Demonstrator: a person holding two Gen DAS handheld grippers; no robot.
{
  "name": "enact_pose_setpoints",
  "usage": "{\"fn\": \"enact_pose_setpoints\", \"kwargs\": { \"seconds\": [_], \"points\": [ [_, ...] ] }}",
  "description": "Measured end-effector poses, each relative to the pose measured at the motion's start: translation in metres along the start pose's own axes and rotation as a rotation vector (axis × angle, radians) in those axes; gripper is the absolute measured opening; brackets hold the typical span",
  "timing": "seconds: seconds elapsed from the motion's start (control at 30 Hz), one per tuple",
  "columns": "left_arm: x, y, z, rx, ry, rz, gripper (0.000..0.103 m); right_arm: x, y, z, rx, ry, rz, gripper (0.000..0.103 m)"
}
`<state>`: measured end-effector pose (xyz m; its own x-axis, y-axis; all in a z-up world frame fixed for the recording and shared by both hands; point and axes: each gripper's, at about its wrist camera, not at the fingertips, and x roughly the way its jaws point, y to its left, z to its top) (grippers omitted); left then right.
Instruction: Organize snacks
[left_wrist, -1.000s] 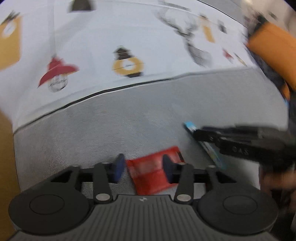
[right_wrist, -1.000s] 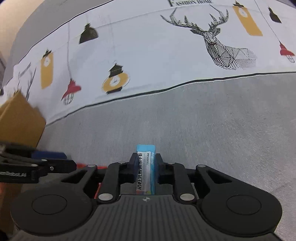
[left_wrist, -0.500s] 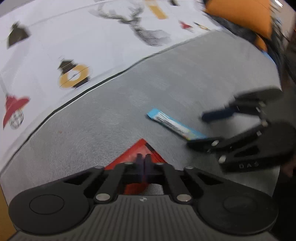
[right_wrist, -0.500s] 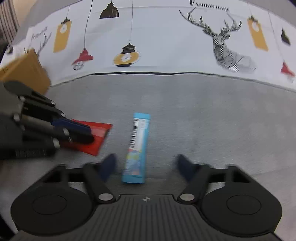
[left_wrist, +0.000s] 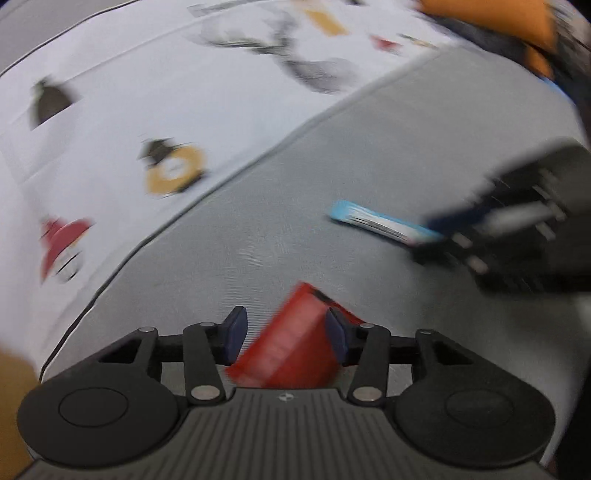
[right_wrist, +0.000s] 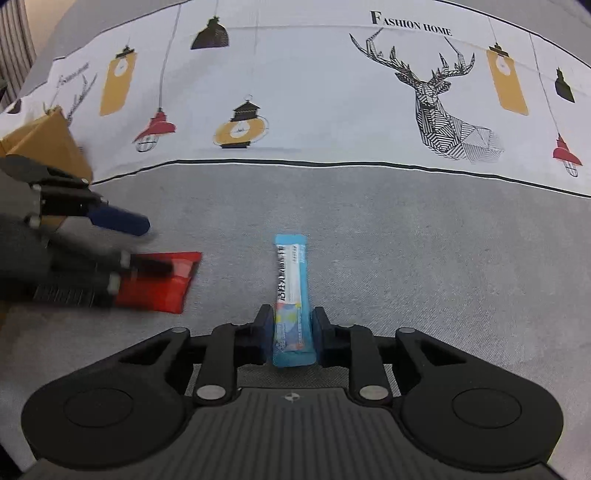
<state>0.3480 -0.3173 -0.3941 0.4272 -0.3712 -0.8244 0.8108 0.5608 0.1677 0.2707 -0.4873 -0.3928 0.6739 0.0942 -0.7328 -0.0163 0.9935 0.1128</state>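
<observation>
You can read "FASHION HOME" printed in dark capitals on the white tablecloth (right_wrist: 314, 122), just above the deer drawing (right_wrist: 439, 110). The same words recur far left of the deer, too small to read surely. The blue stick packet (right_wrist: 291, 288) carries vertical print you cannot make out.

L gripper (left_wrist: 286, 334) reopened around red packet (left_wrist: 291, 343) — R gripper (right_wrist: 289, 330) closed back onto blue stick (right_wrist: 291, 295).
</observation>
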Motion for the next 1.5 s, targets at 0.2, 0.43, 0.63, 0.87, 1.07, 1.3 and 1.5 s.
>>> {"fn": "enact_pose_setpoints", "kwargs": {
  "seconds": [0.2,0.43,0.63,0.87,1.07,1.3,1.5],
  "points": [
    [0.003,-0.007,-0.011,0.174,0.020,-0.056,0.066,0.003,-0.004,0.003,0.004,-0.001,0.019,0.032],
    [0.011,0.027,0.009,-0.164,0.074,0.097,0.036,0.011,0.003,0.008,-0.009,-0.001,0.024,0.024],
    [0.008,0.047,0.005,-0.390,0.140,0.220,0.080,0.009,0.006,0.008,-0.039,-0.002,0.019,0.024],
    [0.005,0.067,-0.017,-0.471,0.075,0.146,0.046,0.021,0.020,0.002,-0.124,0.000,0.003,0.068],
    [-0.024,0.055,-0.020,-0.483,0.086,0.113,0.045,0.016,0.013,0.013,-0.056,-0.047,-0.019,0.009],
    [-0.099,0.043,-0.035,-0.569,0.031,0.108,0.045,-0.037,0.038,0.018,0.056,-0.164,0.044,0.009],
    [-0.183,0.047,-0.054,-0.601,-0.068,0.118,0.045,-0.078,0.100,0.005,0.156,-0.213,0.055,0.009]
  ]
}}
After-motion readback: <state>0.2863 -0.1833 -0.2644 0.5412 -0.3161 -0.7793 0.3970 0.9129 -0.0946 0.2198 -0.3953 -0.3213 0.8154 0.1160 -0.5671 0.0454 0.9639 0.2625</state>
